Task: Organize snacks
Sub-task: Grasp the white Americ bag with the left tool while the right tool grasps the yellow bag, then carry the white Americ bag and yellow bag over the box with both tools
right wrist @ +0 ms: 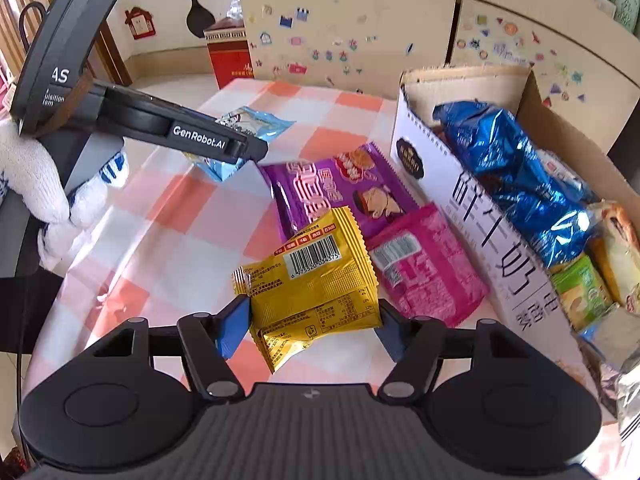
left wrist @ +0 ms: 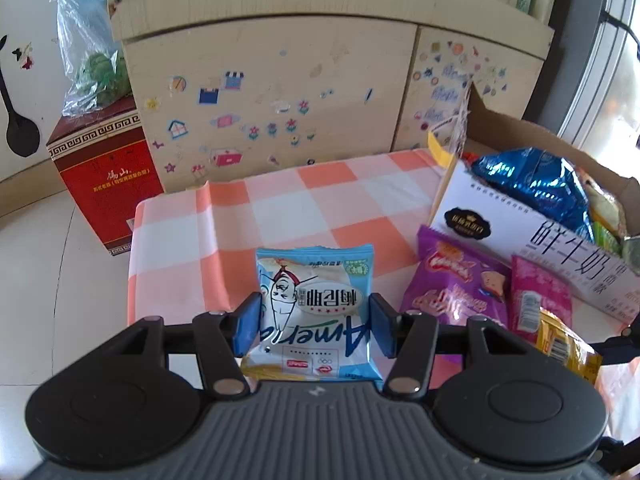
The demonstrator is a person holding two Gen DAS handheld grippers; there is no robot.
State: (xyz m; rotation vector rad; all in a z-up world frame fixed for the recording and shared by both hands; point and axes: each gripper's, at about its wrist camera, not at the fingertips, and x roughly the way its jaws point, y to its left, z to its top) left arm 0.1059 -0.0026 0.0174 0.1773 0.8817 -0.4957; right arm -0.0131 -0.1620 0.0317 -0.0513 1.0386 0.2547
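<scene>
We see our left claw closed on a light blue snack packet, its blue pads pressing both side edges; the packet hangs upside down to the camera, with large blue letters reading "Ameri" and a cartoon face above them, and it is raised over the table, which wears an orange-and-white checked cloth. From the right wrist view the same claw shows from the side, marked "GenRobot.AI", held by a hand in a white knitted glove. Our right claw grips a yellow snack packet between its pads, the packet's back facing us with a barcode and small print too fine to read. Just beyond it on the cloth lie a purple snack packet with pink lettering and a cartoon figure, and a pink snack packet with a barcode label, the two touching each other. Beside them stands an open cardboard box, white outside with large Chinese characters for fresh milk, holding a shiny blue bag, a green packet and a wrapped pastry. Behind the table is a wooden cabinet dotted with stickers, and a red carton stands on the floor.
</scene>
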